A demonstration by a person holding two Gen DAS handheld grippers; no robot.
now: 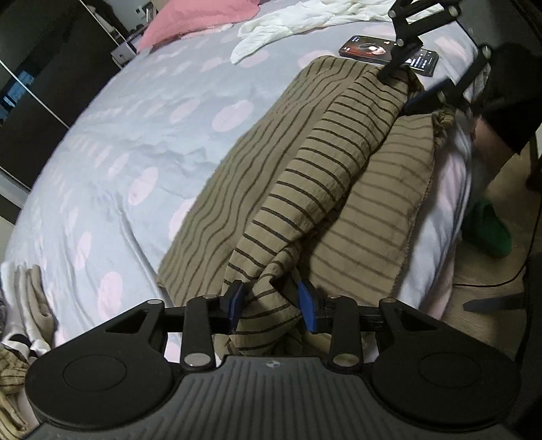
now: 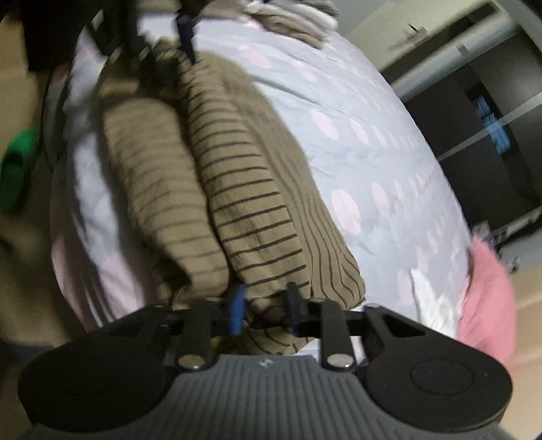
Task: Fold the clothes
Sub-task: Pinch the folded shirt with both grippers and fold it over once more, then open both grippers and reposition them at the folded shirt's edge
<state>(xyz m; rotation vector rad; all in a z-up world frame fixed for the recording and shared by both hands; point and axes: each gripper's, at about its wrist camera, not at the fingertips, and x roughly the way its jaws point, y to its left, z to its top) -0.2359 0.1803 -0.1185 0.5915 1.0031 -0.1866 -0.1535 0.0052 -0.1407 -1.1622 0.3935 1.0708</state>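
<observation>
Covering nearly everything is the bed [image 1: 111, 142], its soft lilac cover dotted with pale pink ovals and lightly rumpled. On it, along the near edge, lies the striped garment [image 1: 338, 162], a crinkled tan weave with thin dark lines, doubled into a long raised fold running between the two tools. A pink blanket [image 1: 200, 17] and a wrinkled white cloth [image 1: 288, 23] are bunched at the far side. A flat black phone [image 1: 369, 49] with a lit screen rests beyond the garment. The left gripper [image 1: 271, 298] pinches one gathered end of the fold between blue pads; the right gripper [image 2: 264, 304] pinches the other.
</observation>
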